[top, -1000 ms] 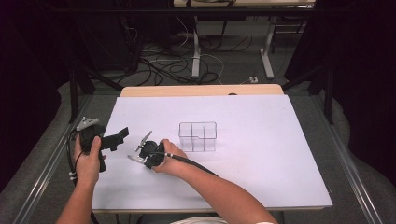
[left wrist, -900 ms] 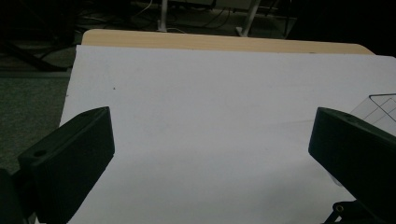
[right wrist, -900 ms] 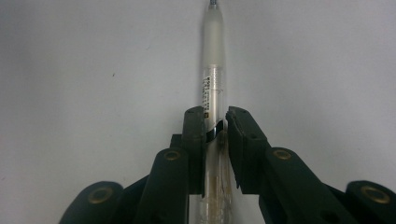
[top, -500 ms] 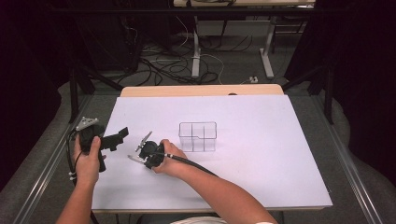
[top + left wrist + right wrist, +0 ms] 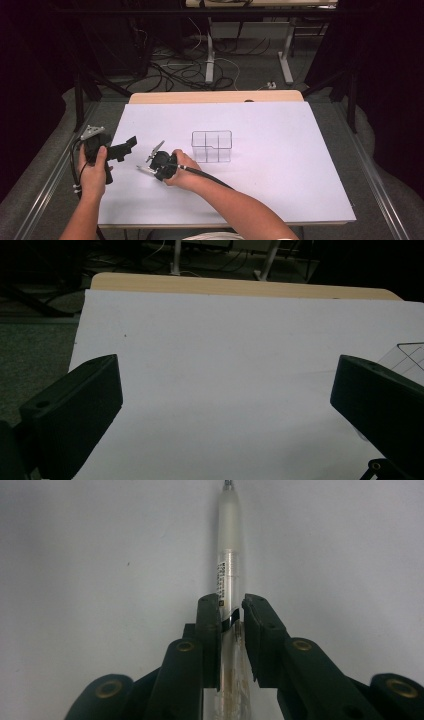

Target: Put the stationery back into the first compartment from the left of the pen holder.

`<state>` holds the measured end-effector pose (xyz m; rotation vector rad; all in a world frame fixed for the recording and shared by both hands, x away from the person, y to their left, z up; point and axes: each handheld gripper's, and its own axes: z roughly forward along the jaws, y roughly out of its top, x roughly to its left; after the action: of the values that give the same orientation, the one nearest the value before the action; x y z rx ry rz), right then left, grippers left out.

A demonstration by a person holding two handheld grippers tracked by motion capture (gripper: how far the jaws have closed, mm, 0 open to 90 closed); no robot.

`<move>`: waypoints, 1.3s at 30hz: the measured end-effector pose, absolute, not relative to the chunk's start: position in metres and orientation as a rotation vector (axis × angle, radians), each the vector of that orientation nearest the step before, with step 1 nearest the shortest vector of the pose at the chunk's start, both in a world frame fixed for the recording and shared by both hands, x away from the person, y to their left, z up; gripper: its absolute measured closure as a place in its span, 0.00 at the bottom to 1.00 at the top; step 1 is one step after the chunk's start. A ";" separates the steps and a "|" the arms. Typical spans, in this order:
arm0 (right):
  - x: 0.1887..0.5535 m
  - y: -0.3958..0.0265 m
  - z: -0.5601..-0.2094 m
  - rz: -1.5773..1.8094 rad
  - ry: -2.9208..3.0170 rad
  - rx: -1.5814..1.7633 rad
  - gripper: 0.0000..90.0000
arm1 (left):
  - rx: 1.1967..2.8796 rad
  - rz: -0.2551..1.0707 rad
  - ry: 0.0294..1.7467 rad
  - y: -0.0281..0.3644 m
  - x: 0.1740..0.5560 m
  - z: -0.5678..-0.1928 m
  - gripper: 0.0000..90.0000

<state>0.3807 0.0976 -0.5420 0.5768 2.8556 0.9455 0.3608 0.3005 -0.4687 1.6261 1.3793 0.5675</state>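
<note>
Pen (image 5: 228, 570) tip cut off, right claw (image 5: 231, 611) clamped

Frosted, seemingly plastic pen (image 5: 228, 550); matt black fingers (image 5: 209, 630); clear glossy organiser box (image 5: 212, 146).

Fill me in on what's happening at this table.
A person sits at a table covered with a white sheet, a gripper in each hand. The right gripper is shut on a clear pen, held low over the sheet just left of a clear divided box. The left gripper is open with nothing between its fingers, pointing across the sheet. The box looks empty in the high view.
</note>
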 end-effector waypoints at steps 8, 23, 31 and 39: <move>0.379 0.094 -0.535 1.003 2.826 0.562 0.86 | 1.622 0.571 1.380 0.301 0.361 -0.468 0.00; 0.375 0.068 -0.512 1.098 2.746 0.635 0.86 | 1.591 0.565 1.380 0.300 0.360 -0.464 0.00; 0.377 0.047 -0.501 1.164 2.697 0.683 0.86 | 1.573 0.562 1.374 0.300 0.359 -0.462 0.00; 0.378 0.024 -0.487 1.245 2.629 0.715 0.86 | 1.563 0.551 1.366 0.299 0.358 -0.460 0.00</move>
<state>0.3784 0.0238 -0.4873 0.7146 2.6289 1.2452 0.3580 0.2986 -0.4605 1.5629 1.3660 0.5507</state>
